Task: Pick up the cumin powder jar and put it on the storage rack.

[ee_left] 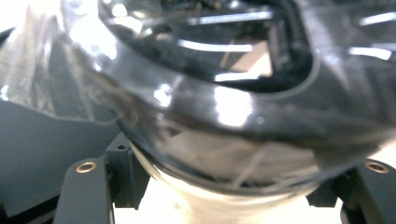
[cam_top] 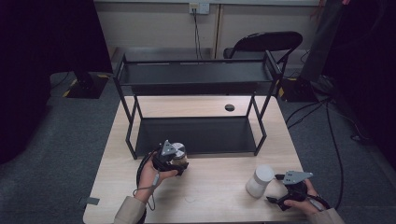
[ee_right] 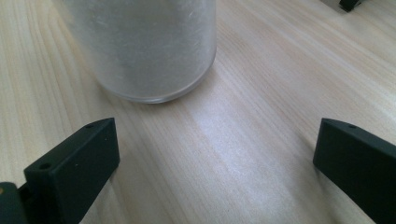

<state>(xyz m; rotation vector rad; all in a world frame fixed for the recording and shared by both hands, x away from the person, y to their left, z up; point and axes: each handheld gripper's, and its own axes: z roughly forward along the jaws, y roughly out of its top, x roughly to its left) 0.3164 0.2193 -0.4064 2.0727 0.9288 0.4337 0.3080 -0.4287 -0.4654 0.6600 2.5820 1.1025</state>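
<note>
high view dim, dark corners | left gripper view blurred, glary

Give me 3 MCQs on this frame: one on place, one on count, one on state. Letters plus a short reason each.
1. Where does the frosted white cylindrical jar stand?
A. On the rack's upper shelf
B. On the wooden table, ahead of the right gripper
C. On the grey floor

2. How many shelves does the black metal rack have?
A. One
B. Two
C. Four

3. What is the state of the left gripper?
A. Shut on the clear jar with the shiny lid
B. Open above a bare table
C. Lying unattended on the rack

Answers:
1 B: the high view shows it on the tabletop just before the open jaws, untouched.
2 B: an upper and a lower tray show.
3 A: the left gripper view shows the jar between its jaws, held in the hand.
</note>
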